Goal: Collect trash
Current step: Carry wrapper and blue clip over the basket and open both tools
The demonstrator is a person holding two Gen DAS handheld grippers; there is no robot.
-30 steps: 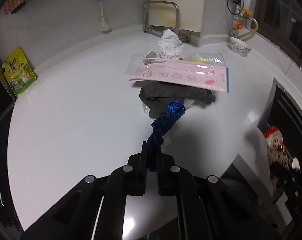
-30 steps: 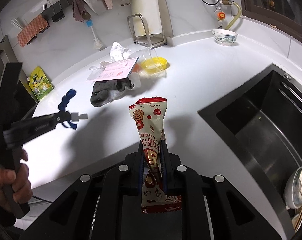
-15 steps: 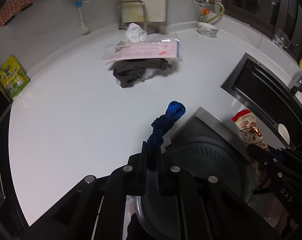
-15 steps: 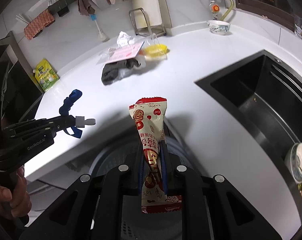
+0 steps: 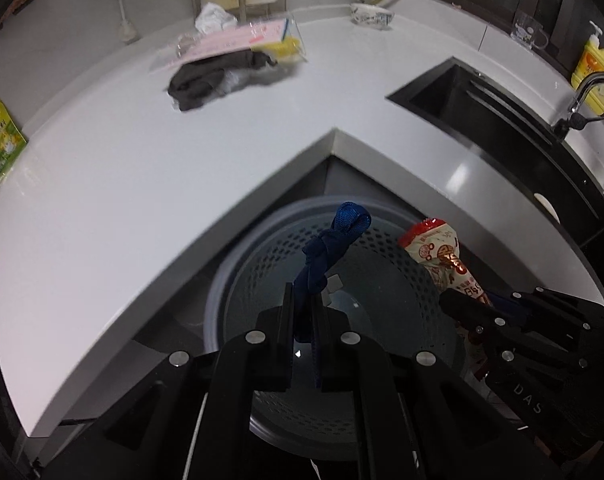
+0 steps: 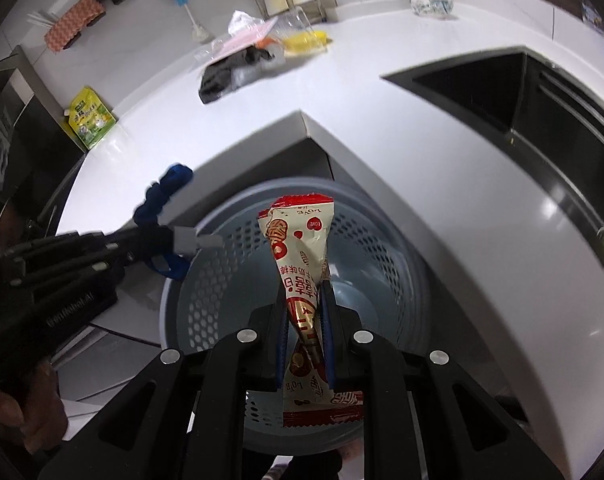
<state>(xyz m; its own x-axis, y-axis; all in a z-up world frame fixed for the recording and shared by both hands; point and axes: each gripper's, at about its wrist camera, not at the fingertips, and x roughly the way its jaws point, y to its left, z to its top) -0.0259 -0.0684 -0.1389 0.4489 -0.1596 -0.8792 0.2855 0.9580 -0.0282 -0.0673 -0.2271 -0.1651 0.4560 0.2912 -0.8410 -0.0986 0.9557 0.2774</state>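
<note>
Setting: white L-shaped kitchen bench (image 5: 150, 168), its inner corner just beyond both tools.
Left tool (image 5: 304, 312): clenched on a knotted blue fabric strap (image 5: 330, 248), which sticks up past the fingertips.
Right tool (image 6: 304, 308): clenched on a red-and-white snack wrapper (image 6: 302, 248), held upright.
Below both tools: round grey perforated plastic bin (image 5: 262, 256); strap and wrapper hang over its opening.
Farther out: dark grey cloth (image 5: 206, 80) under a pink flat packet (image 5: 238, 36), well beyond the corner.
Right of tools: black sink (image 5: 482, 112).
</note>
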